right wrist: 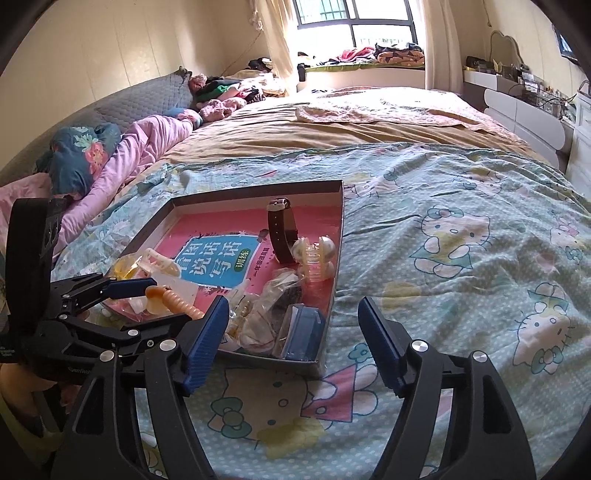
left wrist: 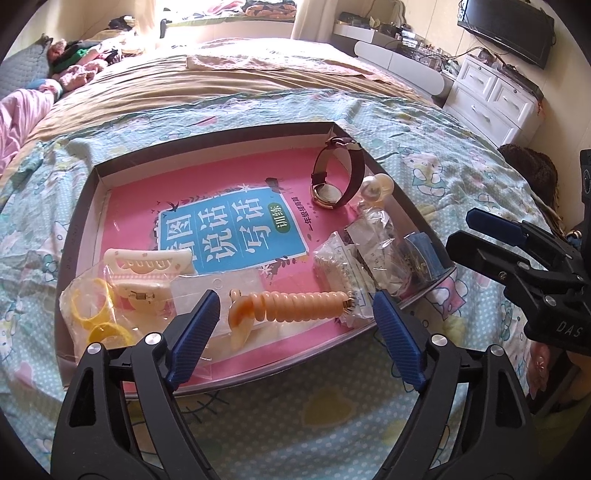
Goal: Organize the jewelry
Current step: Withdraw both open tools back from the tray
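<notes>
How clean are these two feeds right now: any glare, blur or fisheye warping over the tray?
Left wrist view: sharp on the tray; glare on the clear plastic bags; window light washes out the far bed.
Right wrist view: the window is blown out; the tray stays readable; edges bend strongly and corners go black.

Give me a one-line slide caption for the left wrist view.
Open left gripper hovers over a shallow tray on the bed, holding a peach spiral hair tie, a wristwatch and bagged accessories.
</notes>
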